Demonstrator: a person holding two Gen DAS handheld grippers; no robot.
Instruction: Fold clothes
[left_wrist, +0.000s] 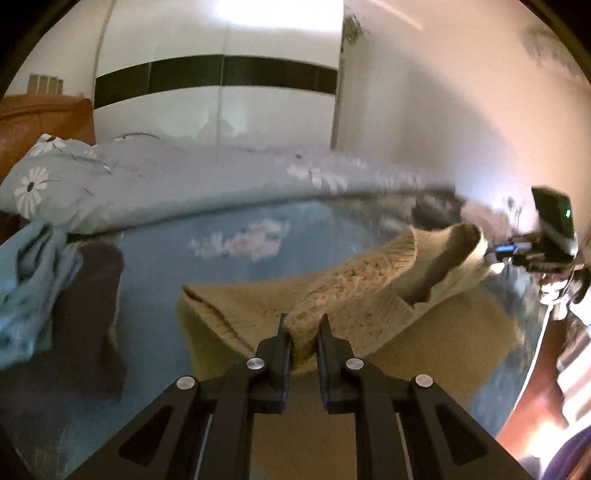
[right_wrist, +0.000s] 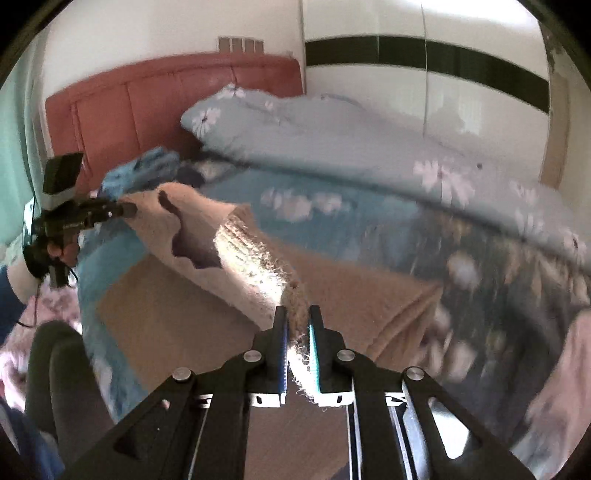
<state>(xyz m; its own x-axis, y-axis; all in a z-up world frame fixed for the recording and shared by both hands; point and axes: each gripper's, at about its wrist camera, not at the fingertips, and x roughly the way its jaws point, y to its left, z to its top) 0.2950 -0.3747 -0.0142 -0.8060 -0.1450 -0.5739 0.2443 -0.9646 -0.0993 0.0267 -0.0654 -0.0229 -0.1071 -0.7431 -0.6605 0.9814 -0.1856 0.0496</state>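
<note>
A beige knit sweater lies partly on the blue floral bed sheet. Its near edge is lifted and stretched between both grippers. My left gripper is shut on one end of that knit edge. My right gripper is shut on the other end of the sweater. In the left wrist view the right gripper shows at the far right, on the sweater. In the right wrist view the left gripper shows at the left, on the sweater. The lower part of the sweater lies flat on the bed.
A folded grey-blue floral duvet lies across the back of the bed. A light blue garment and a dark garment lie at the left. A red headboard and a white wardrobe stand behind.
</note>
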